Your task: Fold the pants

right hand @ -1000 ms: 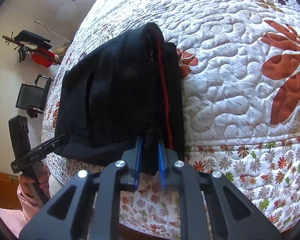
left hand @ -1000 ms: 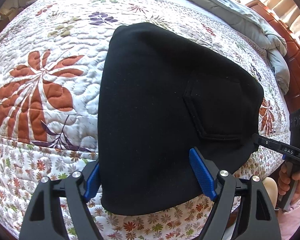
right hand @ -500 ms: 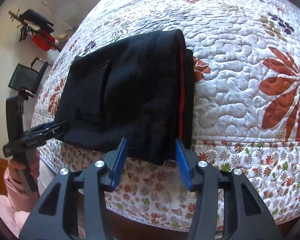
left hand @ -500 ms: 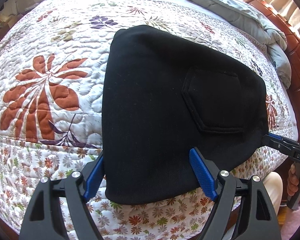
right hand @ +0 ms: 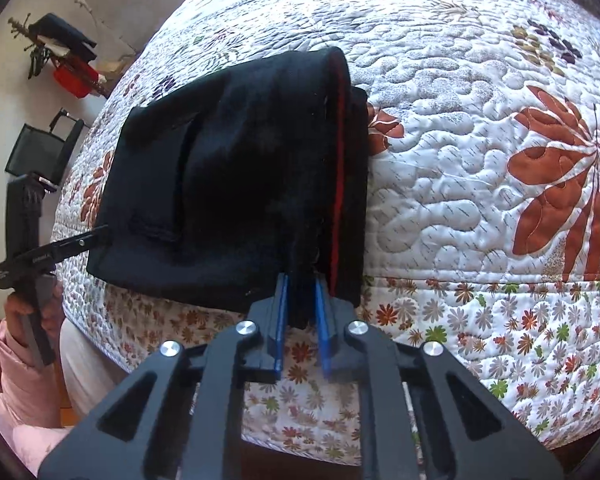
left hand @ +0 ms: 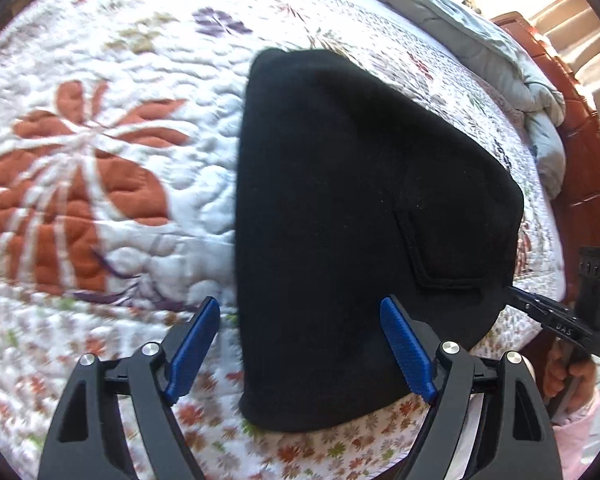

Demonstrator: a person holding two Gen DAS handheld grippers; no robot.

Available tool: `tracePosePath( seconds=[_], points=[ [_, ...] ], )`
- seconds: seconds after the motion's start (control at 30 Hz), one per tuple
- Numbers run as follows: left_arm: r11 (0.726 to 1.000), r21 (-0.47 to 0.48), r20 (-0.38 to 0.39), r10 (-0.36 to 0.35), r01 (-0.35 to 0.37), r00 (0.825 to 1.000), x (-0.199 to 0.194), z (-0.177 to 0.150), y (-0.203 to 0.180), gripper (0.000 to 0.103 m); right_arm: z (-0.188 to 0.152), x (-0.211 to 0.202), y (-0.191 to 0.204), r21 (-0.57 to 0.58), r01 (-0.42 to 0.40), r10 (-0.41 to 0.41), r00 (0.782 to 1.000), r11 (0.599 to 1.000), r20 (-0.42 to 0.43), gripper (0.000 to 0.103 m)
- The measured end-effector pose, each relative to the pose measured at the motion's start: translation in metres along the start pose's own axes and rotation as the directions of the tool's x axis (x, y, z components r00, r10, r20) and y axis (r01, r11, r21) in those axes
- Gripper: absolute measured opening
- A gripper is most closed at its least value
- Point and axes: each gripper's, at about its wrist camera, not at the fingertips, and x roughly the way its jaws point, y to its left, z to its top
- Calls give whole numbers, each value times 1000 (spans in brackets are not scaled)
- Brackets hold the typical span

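The black pants (left hand: 352, 220) lie folded in a thick bundle on the floral quilt, back pocket up, near edge hanging over the bed's side. They also show in the right wrist view (right hand: 236, 184), with a red inner stripe along the layered edge. My left gripper (left hand: 300, 348) is open, its blue pads astride the bundle's near left corner, gripping nothing. My right gripper (right hand: 300, 304) is shut on the pants' near layered edge; it also shows in the left wrist view (left hand: 516, 294), at the bundle's right corner.
The quilted bed (left hand: 100, 160) spreads left and far of the pants. A grey blanket (left hand: 500, 48) is heaped at the far right by a wooden headboard (left hand: 580, 120). In the right wrist view, a chair (right hand: 40, 152) and hung items (right hand: 60, 60) stand by the wall.
My right gripper was shut on the pants, opened half a second ago, and has shut on the layered edge again. The left gripper has stayed open and shifted slightly left.
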Motion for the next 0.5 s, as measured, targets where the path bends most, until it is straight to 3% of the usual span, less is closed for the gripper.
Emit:
tracePosePath(
  seconds=[0.1,0.17,0.23,0.5],
  points=[
    [999,16,-17,-28,29,999,4,4,-5,85,2,-8,-2,20,-25,25,999,999,22,32],
    [998,34,-28,-52,53,998,4,7,-12,87,3,-18,-6,26,-37,35,998,999,49,53],
    [998,50,-49,-38,41,998,9,11,-14,87,7,-23,-13,54,-48,45,997,997,62,63],
    [995,61,-102,-66,73,993,20,21,-15,90,22,12,-25,89,-127,130,991,988,-30,73]
  ],
)
